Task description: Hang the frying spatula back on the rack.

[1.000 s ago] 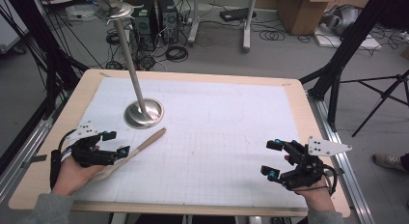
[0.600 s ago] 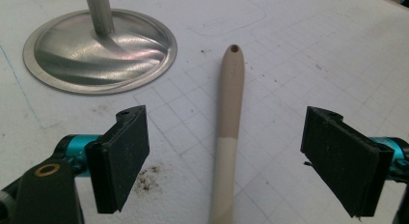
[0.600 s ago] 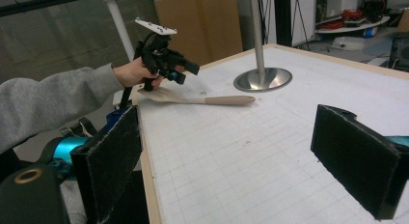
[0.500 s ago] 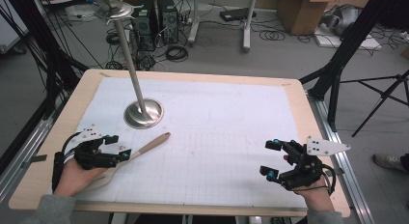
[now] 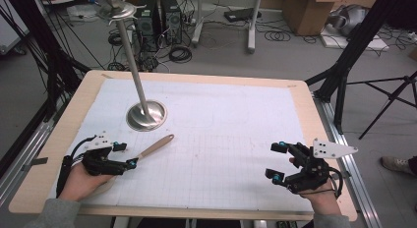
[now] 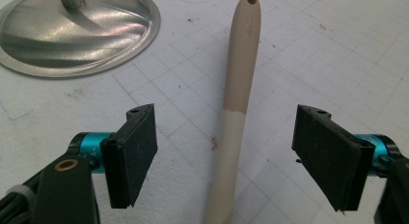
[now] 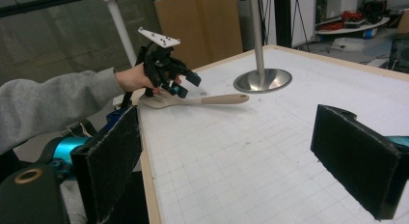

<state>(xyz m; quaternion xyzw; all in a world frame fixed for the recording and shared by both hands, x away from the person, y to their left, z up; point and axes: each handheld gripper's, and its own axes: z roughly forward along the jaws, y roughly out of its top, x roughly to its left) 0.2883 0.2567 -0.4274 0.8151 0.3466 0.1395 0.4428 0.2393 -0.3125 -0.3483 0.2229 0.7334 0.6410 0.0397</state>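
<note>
No readable text, label or number anywhere here.

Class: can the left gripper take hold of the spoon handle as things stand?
Probably yes. The left gripper has been closing its fingers and straddles the spoon handle, apart from it on both sides. Nothing lies between; the stand sits well clear.

The desk has a light wooden top, and a white gridded sheet covers most of it. On the sheet stands a metal stand with a round base, and near it lies a beige wooden spoon.
</note>
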